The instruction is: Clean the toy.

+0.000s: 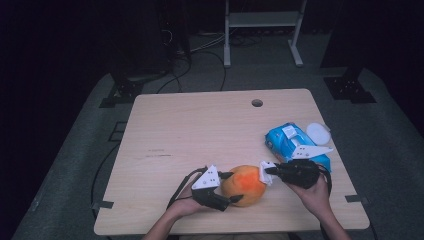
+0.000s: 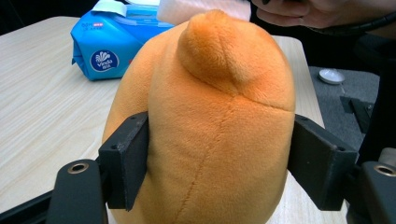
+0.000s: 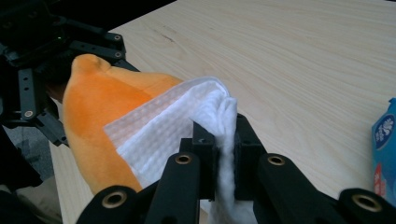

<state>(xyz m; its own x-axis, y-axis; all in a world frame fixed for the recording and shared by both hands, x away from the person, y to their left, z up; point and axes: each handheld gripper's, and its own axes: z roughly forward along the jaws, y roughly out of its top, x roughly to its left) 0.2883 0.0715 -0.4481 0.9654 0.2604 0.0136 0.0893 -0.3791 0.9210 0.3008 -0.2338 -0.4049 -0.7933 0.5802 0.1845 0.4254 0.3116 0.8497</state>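
Note:
An orange plush toy [image 1: 243, 184] lies near the table's front edge. My left gripper [image 1: 232, 186] is shut on it from the left; in the left gripper view both black jaws press into the sides of the plush toy [image 2: 205, 121] around my left gripper [image 2: 222, 161]. My right gripper [image 1: 270, 171] comes in from the right, shut on a folded white wipe [image 1: 265, 172]. In the right gripper view the wipe [image 3: 173, 126] is pinched in my right gripper [image 3: 224, 140] and lies against the plush toy [image 3: 93, 112].
A blue pack of wipes [image 1: 295, 145] lies at the right of the wooden table [image 1: 200, 130], behind my right hand, with a round white lid [image 1: 318, 132] beside it. A cable hole [image 1: 257, 103] sits near the far edge. Floor cables and a metal stand lie beyond the table.

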